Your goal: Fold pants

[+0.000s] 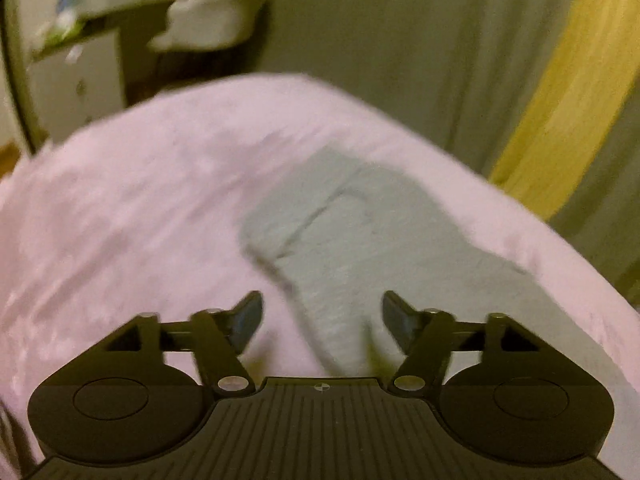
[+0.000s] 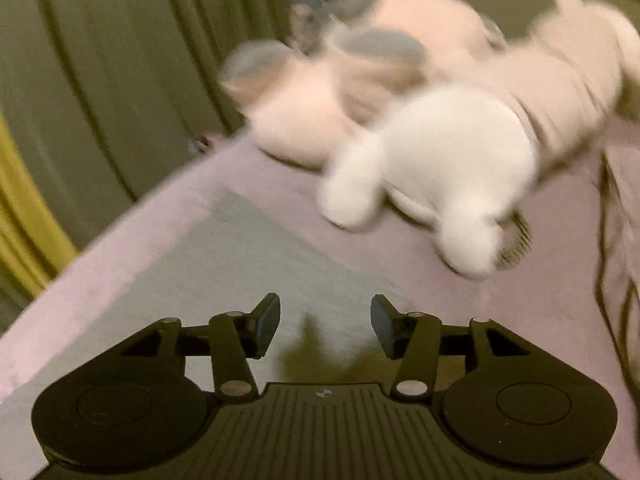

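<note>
The pale grey pants (image 1: 352, 240) lie flat on a pink bed cover (image 1: 140, 208), with a back pocket showing in the left wrist view. My left gripper (image 1: 322, 316) is open and empty, hovering over the near edge of the pants. In the right wrist view the pants (image 2: 240, 264) spread from the lower left toward the middle on the pink cover (image 2: 540, 280). My right gripper (image 2: 325, 322) is open and empty above them. Both views are blurred by motion.
Plush toys, a white one (image 2: 440, 168) and pinkish ones (image 2: 320, 92), lie at the far end of the bed. Olive curtains (image 1: 420, 40) with a yellow stripe (image 1: 568, 92) hang beyond the bed edge. A white shelf unit (image 1: 80, 60) stands at the far left.
</note>
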